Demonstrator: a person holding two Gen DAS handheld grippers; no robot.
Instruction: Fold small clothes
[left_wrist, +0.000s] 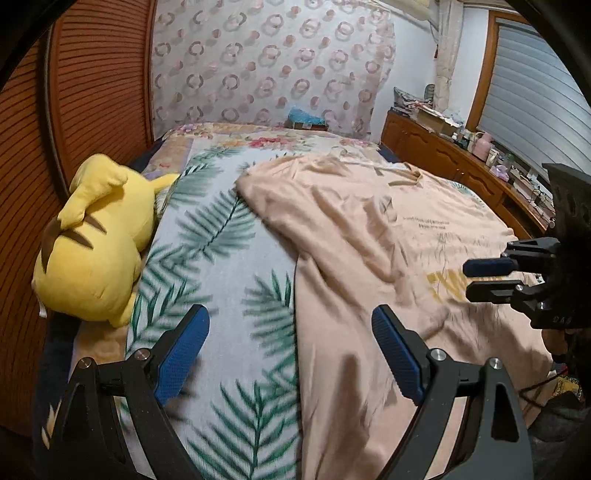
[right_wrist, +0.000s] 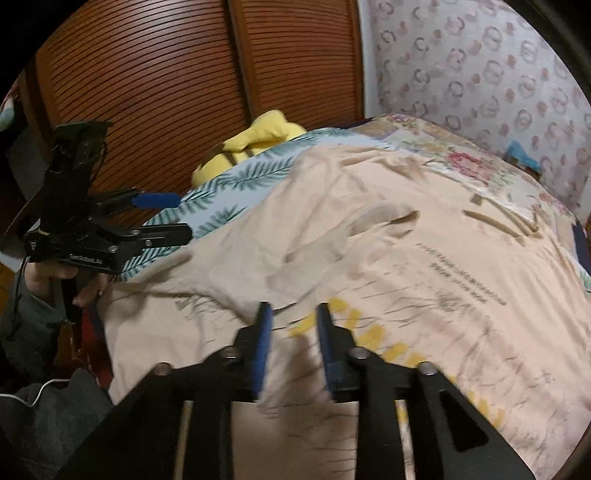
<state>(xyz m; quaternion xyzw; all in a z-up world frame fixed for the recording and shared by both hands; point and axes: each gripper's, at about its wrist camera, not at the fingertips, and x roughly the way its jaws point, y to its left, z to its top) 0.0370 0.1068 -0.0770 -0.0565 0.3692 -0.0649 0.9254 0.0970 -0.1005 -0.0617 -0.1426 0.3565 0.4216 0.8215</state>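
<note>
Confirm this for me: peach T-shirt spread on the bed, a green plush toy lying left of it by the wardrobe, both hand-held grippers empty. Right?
Nearly right. The plush toy is yellow with brown stripes, not green, as the left wrist view shows. The rest stands: the peach T-shirt is spread on the bed, and the left hand-held gripper and right hand-held gripper hold nothing.

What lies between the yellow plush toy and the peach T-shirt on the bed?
Only the leaf-print sheet: in the left wrist view it separates the plush toy from the T-shirt, with nothing on it.
</note>
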